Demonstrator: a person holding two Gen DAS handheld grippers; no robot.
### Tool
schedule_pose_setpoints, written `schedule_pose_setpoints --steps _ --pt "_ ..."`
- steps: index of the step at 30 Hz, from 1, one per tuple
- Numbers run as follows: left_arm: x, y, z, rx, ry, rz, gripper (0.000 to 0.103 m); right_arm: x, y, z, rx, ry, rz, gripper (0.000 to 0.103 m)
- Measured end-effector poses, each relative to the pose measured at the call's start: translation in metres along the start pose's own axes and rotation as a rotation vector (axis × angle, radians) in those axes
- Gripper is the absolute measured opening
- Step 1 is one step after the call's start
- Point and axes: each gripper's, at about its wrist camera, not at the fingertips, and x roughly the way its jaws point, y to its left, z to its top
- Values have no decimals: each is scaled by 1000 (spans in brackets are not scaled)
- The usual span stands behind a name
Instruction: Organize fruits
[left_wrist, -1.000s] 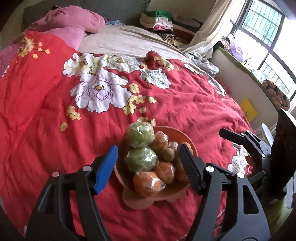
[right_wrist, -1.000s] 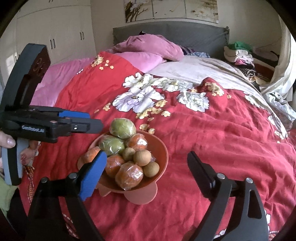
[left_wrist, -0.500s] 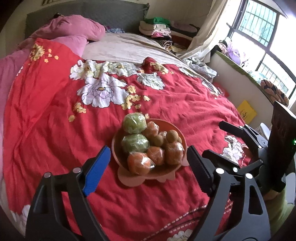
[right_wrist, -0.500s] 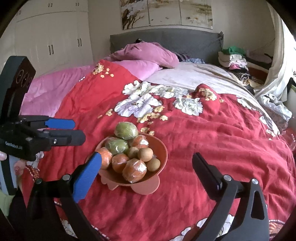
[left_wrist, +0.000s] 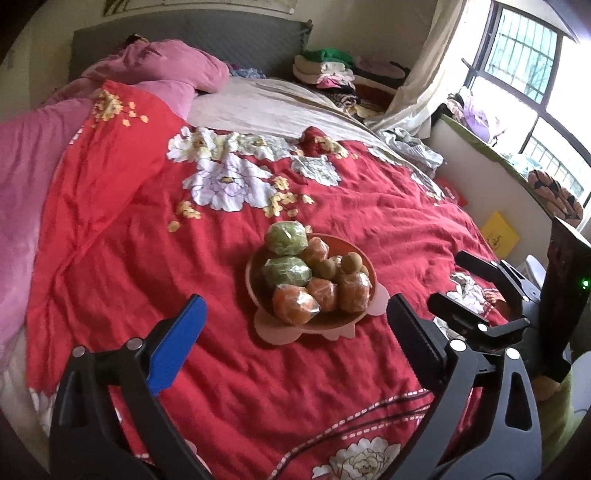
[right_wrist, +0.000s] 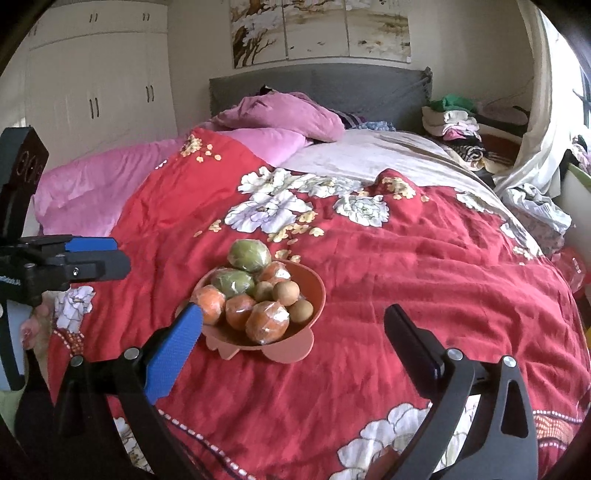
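Note:
A salmon-coloured bowl (left_wrist: 251, 275) (right_wrist: 318, 291) with a scalloped foot stands on the red flowered bedspread (left_wrist: 122, 229). It is piled with two green wrapped fruits (left_wrist: 286, 239) (right_wrist: 248, 254), several orange wrapped fruits (left_wrist: 295, 309) (right_wrist: 266, 325) and small brown round fruits (left_wrist: 351, 262) (right_wrist: 285, 292). My left gripper (left_wrist: 295, 300) hangs short of the bowl, its jaws opening wide with nothing gripped. My right gripper (right_wrist: 293, 309) is also open and empty, just short of the bowl. Each gripper shows at the edge of the other's view: the right (left_wrist: 480, 291), the left (right_wrist: 92, 260).
Pink pillows (right_wrist: 291, 114) and a grey headboard (right_wrist: 369, 88) lie at the far end of the bed. Folded clothes (left_wrist: 325, 70) are stacked at the back right. A window (left_wrist: 528, 74) and a low ledge are on the right, a white wardrobe (right_wrist: 96, 81) on the left.
Both grippers have drawn back and risen from the bowl, which now looks smaller and farther off. The left jaws, which flanked the fruit pile, have spread wider.

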Motion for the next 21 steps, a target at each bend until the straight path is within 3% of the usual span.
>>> schedule_pose_setpoints --steps 21 --pt "-22 2 -78 -21 -42 108 93 -25 23 -40 17 31 -42 98"
